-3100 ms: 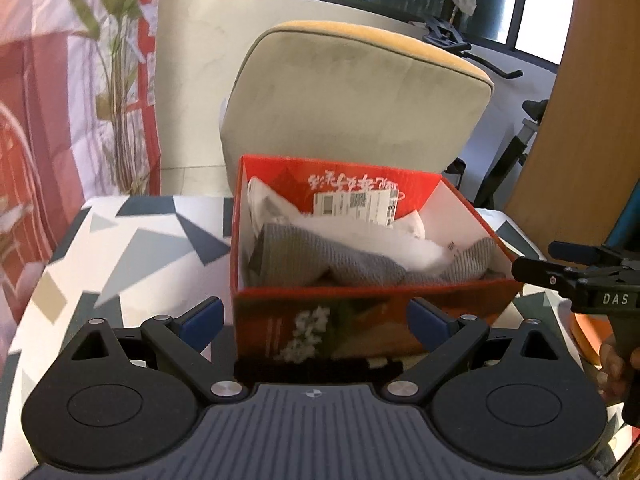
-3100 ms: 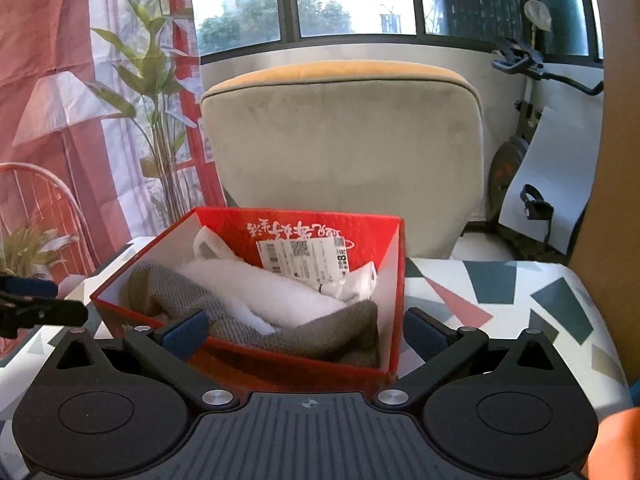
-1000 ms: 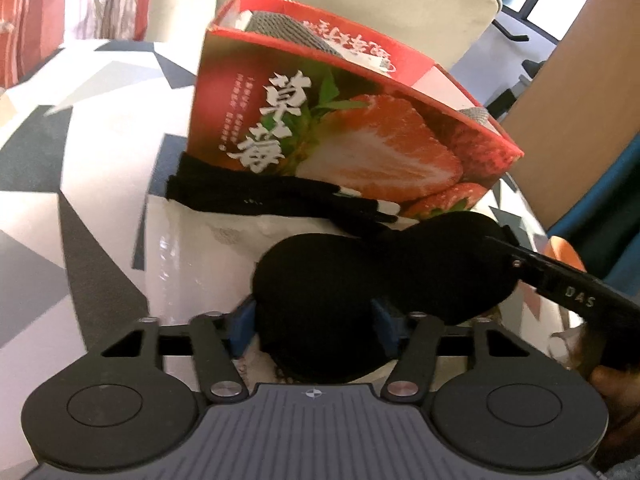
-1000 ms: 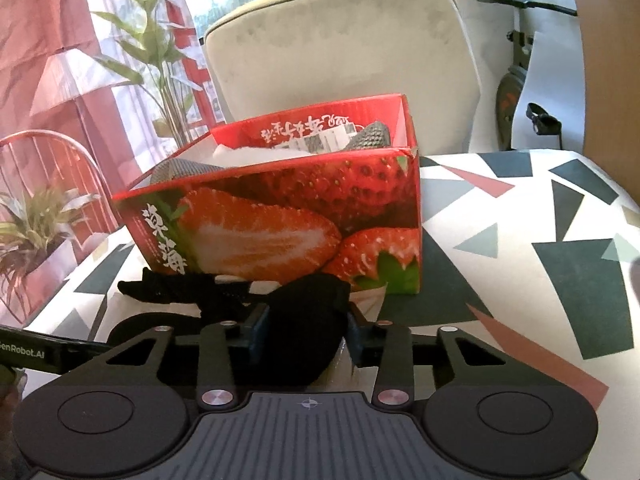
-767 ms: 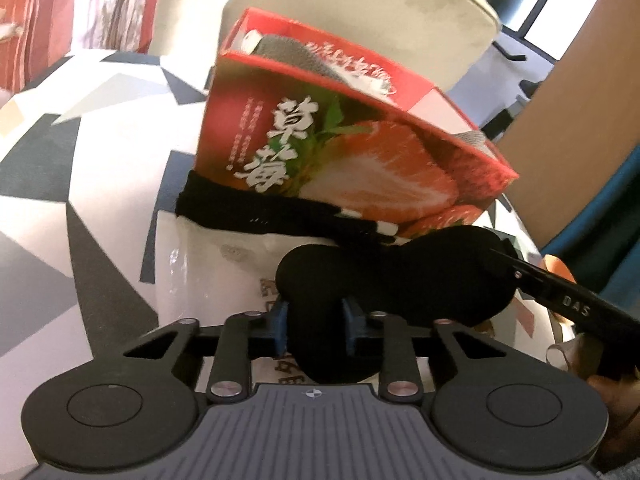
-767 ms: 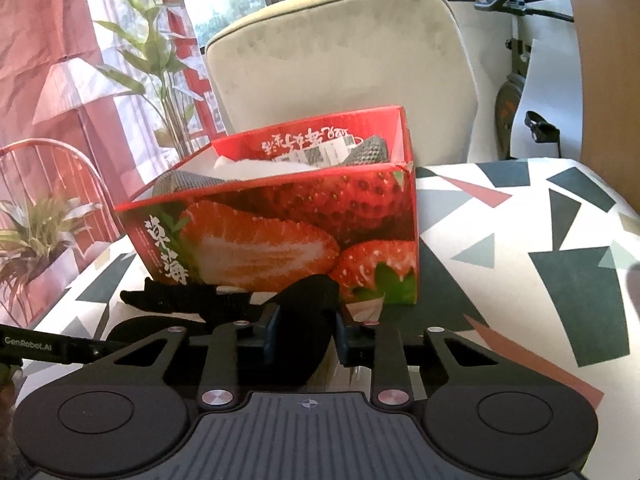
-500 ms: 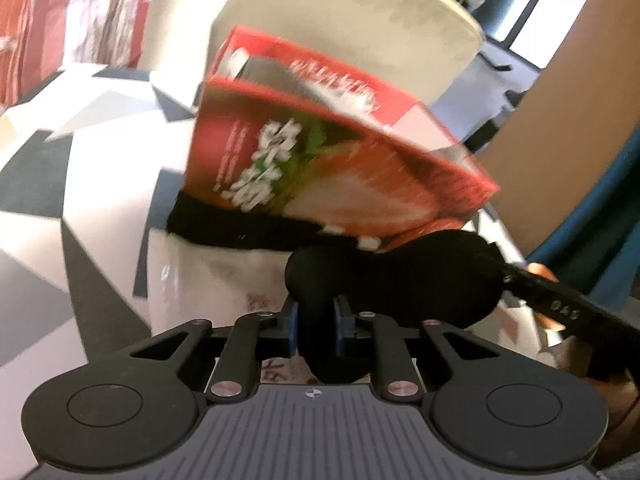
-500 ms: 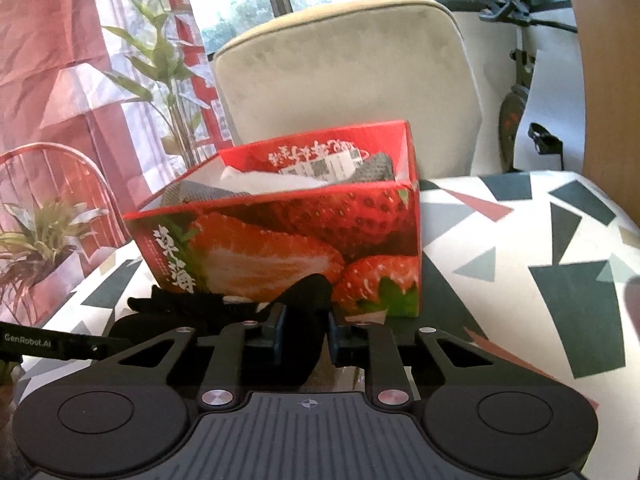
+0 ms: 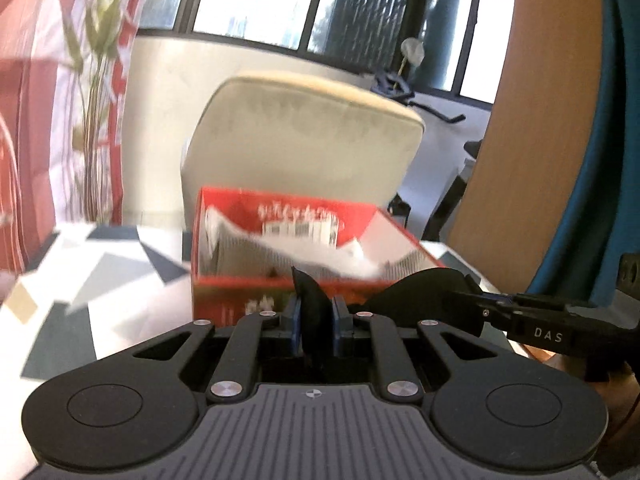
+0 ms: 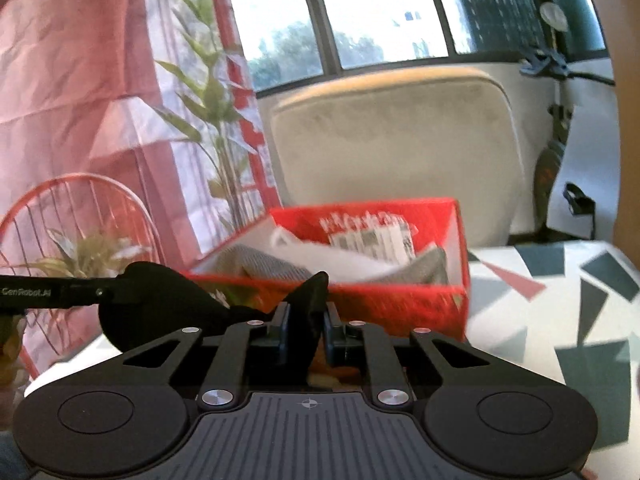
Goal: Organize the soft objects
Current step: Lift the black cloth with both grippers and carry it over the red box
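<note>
Two grippers, left gripper [image 9: 316, 320] and right gripper [image 10: 306, 330], each clenched one black eye mask [image 9: 420, 300]; one red box [image 10: 400, 304] sat on the patterned table [image 10: 560, 300].

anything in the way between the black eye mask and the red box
Nothing visible blocks it. The black eye mask hangs between the left hand-held gripper and right hand-held gripper, just in front of the red box. Only the box's near wall stands ahead, and the box already holds grey and white cloth.
</note>
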The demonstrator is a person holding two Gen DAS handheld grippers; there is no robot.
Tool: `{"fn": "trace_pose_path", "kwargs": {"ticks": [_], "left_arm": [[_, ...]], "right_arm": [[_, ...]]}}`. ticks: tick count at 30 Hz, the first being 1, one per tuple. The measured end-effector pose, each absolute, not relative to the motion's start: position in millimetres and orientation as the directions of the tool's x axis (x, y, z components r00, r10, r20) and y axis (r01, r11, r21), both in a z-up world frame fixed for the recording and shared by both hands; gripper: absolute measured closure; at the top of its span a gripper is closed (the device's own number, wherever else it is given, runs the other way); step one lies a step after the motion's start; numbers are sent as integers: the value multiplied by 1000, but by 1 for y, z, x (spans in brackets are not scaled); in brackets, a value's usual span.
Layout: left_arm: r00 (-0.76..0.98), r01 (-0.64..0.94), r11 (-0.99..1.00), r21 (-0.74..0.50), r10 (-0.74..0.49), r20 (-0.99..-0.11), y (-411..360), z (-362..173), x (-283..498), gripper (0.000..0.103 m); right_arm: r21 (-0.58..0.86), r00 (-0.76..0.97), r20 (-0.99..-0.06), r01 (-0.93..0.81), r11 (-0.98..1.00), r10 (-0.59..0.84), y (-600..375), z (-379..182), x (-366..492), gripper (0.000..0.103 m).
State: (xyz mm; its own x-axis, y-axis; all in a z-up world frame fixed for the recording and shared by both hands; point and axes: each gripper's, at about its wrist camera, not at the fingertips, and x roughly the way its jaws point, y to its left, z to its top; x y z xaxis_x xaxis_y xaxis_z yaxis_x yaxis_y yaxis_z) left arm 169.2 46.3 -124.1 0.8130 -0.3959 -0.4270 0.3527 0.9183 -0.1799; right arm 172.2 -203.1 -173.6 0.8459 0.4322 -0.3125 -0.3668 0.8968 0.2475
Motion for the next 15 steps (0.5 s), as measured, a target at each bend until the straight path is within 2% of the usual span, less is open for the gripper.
{"fn": "trace_pose_path", "kwargs": {"ticks": [5,9,15], "left_arm": [[847,349,925,-151,-380,-372,46,-101,187,87],[876,352,934,-67,-354,-328,38,-89,212,87],[915,304,952,37,-281,-291,21,-80,264,87]], "right_arm": [[236,851,-269,-396,887,451,-199,-151,188,89],[217,862,-247,-397,892,443,-198,-135,211,89],[150,892,-265,-337,929,367,-196,-116,265,90]]}}
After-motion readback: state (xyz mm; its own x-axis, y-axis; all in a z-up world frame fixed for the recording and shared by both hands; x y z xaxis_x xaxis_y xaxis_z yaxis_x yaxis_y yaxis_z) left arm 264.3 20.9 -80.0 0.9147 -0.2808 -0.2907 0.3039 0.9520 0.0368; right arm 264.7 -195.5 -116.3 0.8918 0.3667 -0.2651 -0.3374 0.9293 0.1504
